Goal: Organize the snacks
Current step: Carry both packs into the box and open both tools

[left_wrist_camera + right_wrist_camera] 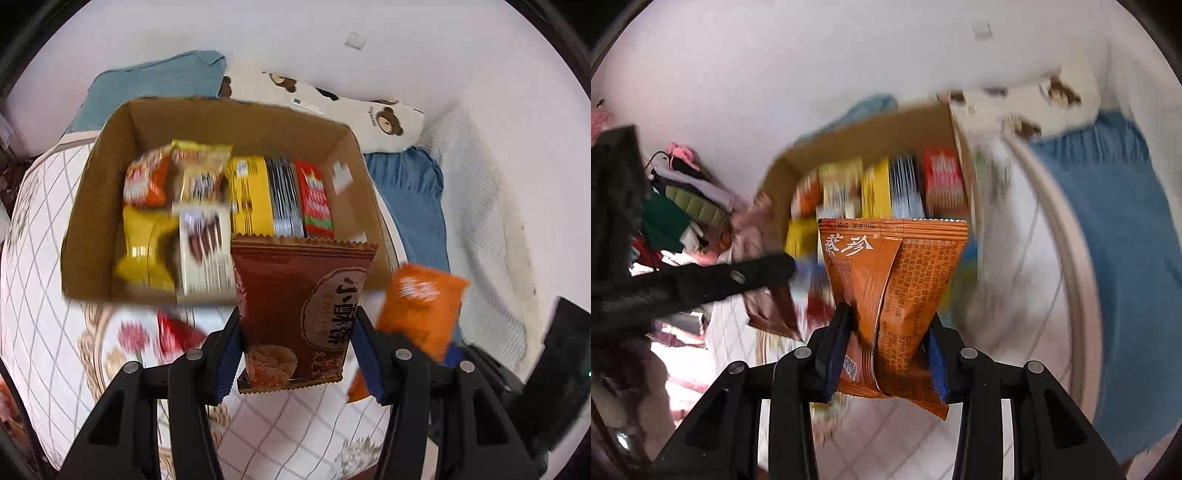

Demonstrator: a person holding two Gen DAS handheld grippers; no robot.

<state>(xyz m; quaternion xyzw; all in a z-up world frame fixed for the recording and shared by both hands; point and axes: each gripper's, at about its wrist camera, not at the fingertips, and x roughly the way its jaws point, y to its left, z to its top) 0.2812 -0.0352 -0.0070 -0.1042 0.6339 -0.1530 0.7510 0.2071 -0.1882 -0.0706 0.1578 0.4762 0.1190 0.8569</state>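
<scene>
Left claw clamps a brown biscuit packet upright between its fingers, just before the cardboard box. Right claw pinches an orange snack packet, box beyond.

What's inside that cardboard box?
The cardboard box holds snack packets standing in rows: orange, yellow, silver-black, red, cream. The brown packet in the left gripper hides the box's near right corner.
</scene>
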